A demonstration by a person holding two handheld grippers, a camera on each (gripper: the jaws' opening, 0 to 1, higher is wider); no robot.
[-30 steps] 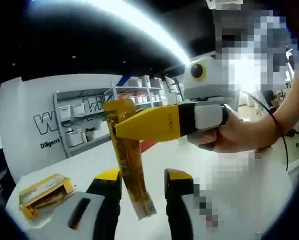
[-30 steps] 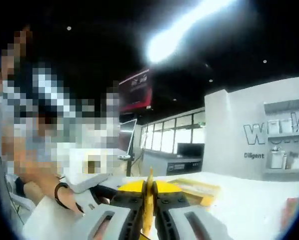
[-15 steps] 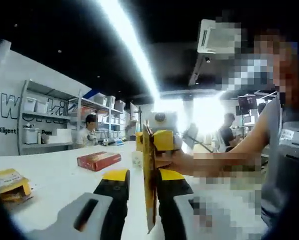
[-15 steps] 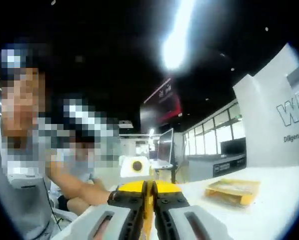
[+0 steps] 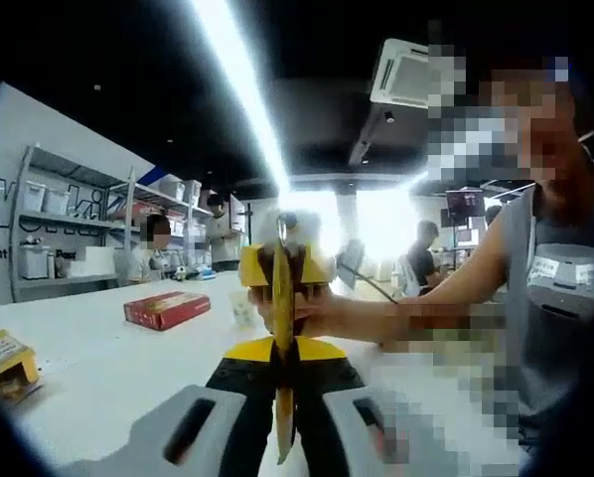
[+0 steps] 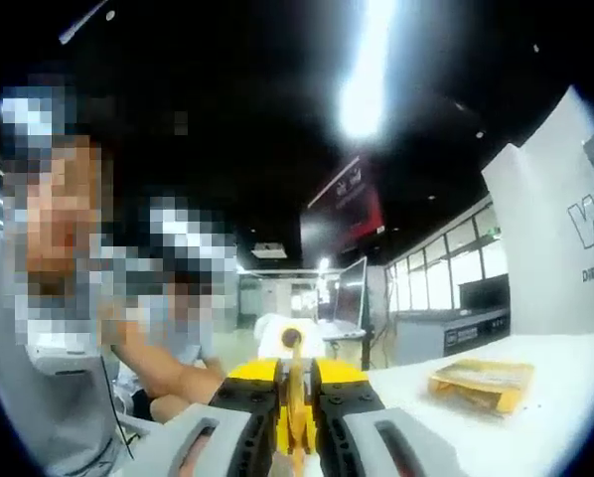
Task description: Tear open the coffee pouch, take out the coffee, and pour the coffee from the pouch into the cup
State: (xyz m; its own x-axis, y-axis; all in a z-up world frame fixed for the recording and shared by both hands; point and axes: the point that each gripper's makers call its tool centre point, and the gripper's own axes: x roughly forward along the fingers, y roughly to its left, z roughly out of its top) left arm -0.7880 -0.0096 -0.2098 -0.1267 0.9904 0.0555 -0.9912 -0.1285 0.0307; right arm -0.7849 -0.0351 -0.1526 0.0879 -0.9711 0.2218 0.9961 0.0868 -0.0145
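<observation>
The coffee pouch [image 5: 281, 310] is a narrow yellow stick, seen edge-on and upright in the left gripper view. My left gripper [image 5: 282, 350] is shut on its lower part, and the pouch's end hangs below the jaws. Facing it, my right gripper [image 5: 282, 270] is shut on the pouch's upper end, held by a person's hand [image 5: 322, 316]. In the right gripper view, my right gripper [image 6: 295, 376] pinches the thin yellow pouch [image 6: 295, 409] between its jaws. A small pale cup [image 5: 241, 309] stands on the white table [image 5: 108, 368] behind.
A red box [image 5: 167, 310] lies on the table left of the grippers, and an open yellow carton [image 5: 3, 362] sits near the left edge, also the carton [image 6: 481, 384] at the right. Shelving [image 5: 69, 248] and several people stand at the back.
My left jaws were apart beside the pouch and have now shut on it. Both views swung round, so the two grippers now face each other head-on.
</observation>
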